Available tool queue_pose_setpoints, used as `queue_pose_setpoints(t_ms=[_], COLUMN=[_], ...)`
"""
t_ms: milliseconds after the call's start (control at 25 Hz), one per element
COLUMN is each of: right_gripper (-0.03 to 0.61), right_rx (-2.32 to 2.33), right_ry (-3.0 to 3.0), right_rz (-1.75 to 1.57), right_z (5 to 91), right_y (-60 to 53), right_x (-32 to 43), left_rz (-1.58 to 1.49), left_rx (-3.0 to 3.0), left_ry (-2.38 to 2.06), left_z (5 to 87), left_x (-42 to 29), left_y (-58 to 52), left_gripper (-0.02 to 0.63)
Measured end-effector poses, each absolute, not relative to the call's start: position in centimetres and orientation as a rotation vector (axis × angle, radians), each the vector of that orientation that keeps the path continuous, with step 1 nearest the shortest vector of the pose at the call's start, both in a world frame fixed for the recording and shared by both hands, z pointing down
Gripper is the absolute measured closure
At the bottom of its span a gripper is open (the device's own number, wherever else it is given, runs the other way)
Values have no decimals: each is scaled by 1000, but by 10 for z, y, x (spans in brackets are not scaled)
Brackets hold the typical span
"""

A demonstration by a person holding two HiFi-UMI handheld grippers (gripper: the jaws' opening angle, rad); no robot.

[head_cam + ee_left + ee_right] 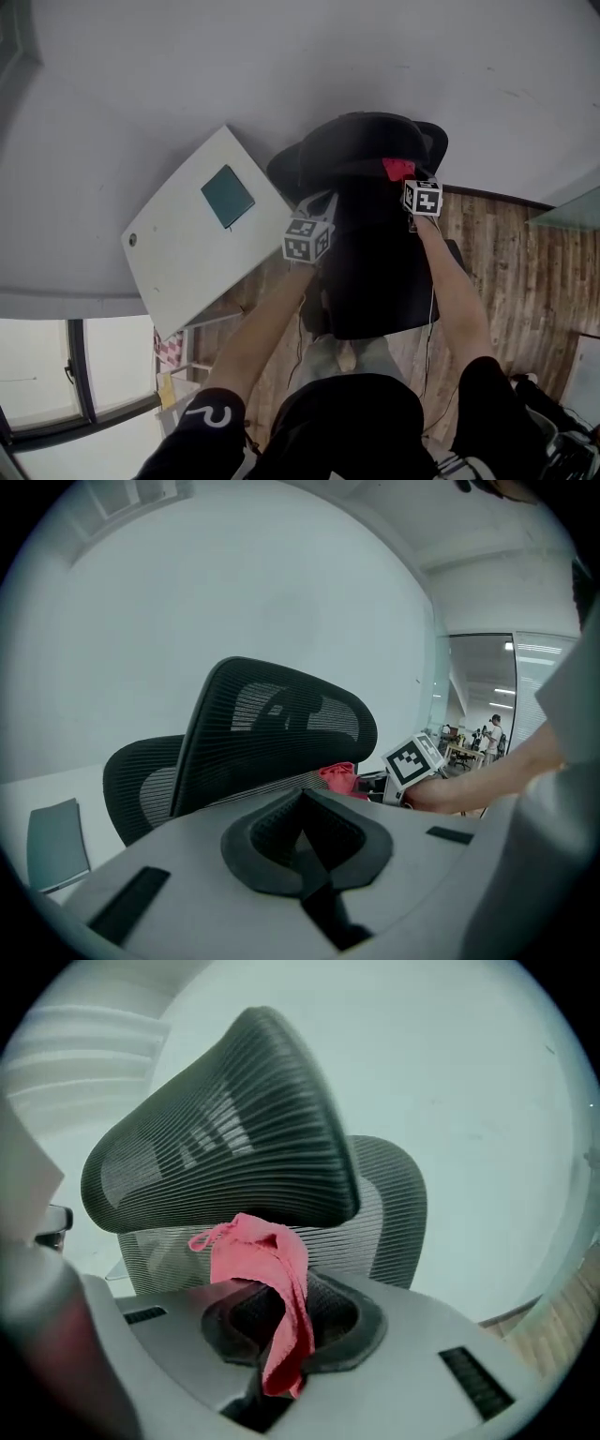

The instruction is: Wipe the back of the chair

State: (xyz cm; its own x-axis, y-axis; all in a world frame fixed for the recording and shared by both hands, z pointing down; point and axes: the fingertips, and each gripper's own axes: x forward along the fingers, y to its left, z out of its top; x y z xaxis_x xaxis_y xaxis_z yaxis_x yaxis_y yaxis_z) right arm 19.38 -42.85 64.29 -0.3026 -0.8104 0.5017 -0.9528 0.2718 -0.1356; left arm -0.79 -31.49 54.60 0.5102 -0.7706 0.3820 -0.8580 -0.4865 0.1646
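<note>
Red cloth [267,1279] pinched by right gripper [278,1335] juts lengthwise toward chair [234,1147]; left gripper [305,841] closed.

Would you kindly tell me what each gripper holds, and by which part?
The right gripper pinches the pink-red cloth near its middle, ends loose; the left gripper holds nothing.

Chair [375,253]: black, fine ribbed mesh throughout. Cloth [267,1274]: pinkish red, plain. Marker cubes [307,240]: black squares on white. Counter [183,272]: white, with one dark teal square pad [228,196]. Floor [506,258]: brown wood planks, streaked grain. Wall [281,56]: pale grey.
</note>
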Motion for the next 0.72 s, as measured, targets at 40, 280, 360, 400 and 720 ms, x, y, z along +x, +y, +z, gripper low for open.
queue_pose_setpoints(t_ms=[40,280,360,400,720], right_gripper=[509,509,509,509,509], right_rx=[1620,1701,1737,1758,1874], right_ry=[-2207,-2147,-2120,-2105,-2028], right_rz=[603,627,640,650,690], right_z=[644,648,649,647,640], right_y=[-428,-430,-428,-426,-400], right_x=[202,252,267,274,308], left_rz=[373,385,390,393,423], left_rx=[2425,2434,2442,2446,2474], left_ry=[-1354,-1326,-1307,-1299,-1243], left_z=[546,548,549,550,557], left_x=[-6,13,18,20,20], left_y=[-315,-322,-321,-321,-313], left_gripper=[589,588,589,589,589])
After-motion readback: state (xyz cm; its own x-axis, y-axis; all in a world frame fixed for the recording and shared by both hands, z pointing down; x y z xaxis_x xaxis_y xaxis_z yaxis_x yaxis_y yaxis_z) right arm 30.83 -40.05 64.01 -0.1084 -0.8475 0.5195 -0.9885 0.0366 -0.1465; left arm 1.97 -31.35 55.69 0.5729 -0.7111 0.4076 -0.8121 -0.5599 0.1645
